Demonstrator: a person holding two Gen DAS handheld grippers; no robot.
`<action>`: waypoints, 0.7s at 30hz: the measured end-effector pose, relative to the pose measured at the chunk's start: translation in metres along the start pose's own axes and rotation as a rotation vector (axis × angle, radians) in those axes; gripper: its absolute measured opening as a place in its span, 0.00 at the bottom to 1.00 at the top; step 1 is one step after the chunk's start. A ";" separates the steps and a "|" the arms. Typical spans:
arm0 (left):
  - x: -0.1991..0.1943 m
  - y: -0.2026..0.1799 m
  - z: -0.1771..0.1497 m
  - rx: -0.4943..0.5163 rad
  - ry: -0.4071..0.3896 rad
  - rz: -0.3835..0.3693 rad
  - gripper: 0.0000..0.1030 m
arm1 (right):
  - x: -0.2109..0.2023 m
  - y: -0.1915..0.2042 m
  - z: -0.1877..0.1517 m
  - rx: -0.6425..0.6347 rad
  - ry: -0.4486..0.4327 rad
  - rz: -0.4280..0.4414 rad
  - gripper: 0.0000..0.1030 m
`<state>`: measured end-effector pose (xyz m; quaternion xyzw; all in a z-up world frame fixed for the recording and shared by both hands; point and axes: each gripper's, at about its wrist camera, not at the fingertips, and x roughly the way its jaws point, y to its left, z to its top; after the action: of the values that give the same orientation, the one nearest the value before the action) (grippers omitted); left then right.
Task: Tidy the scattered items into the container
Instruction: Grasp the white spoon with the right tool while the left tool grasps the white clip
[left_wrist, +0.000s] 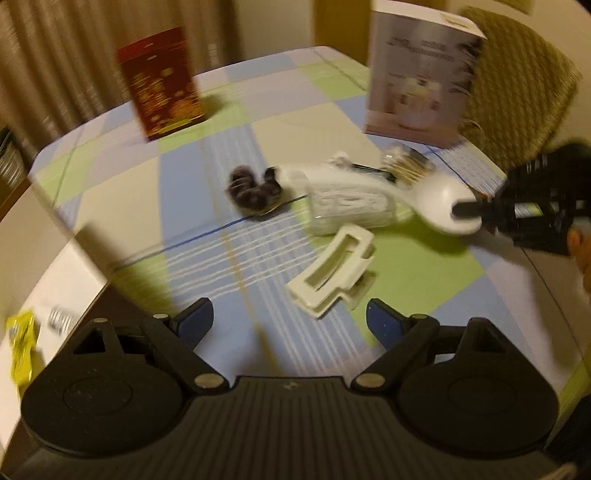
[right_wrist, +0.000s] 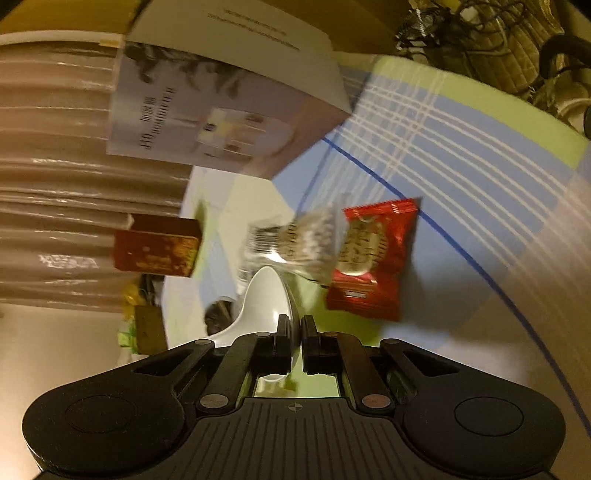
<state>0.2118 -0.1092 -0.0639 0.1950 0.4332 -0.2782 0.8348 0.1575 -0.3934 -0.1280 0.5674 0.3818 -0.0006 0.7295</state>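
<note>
We find the right gripper (right_wrist: 295, 334) clamped on the bowl of a white spoon (left_wrist: 448, 206), held above the checked tablecloth (left_wrist: 207, 258) beside a red snack packet (right_wrist: 371, 258). The left gripper (left_wrist: 290, 325) stands with fingers apart over a white hair clip (left_wrist: 332, 271). We cannot identify a container; a white box (left_wrist: 417, 74) stands upright behind.

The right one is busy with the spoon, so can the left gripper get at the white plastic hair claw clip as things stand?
Probably yes. The left gripper is open and holds nothing, and the white plastic hair claw clip lies on the checked tablecloth just ahead of its fingers, nothing between them.
</note>
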 end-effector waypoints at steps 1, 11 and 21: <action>0.004 -0.002 0.002 0.025 -0.003 -0.014 0.85 | -0.002 0.001 0.000 0.003 -0.002 0.007 0.08; 0.057 -0.017 0.022 0.206 0.008 -0.167 0.77 | -0.015 0.004 -0.004 0.042 -0.037 0.014 0.08; 0.080 -0.014 0.019 0.187 0.054 -0.255 0.35 | -0.023 0.004 -0.008 0.043 -0.054 -0.002 0.08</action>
<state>0.2524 -0.1540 -0.1214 0.2227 0.4491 -0.4159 0.7588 0.1385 -0.3954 -0.1122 0.5823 0.3626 -0.0248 0.7272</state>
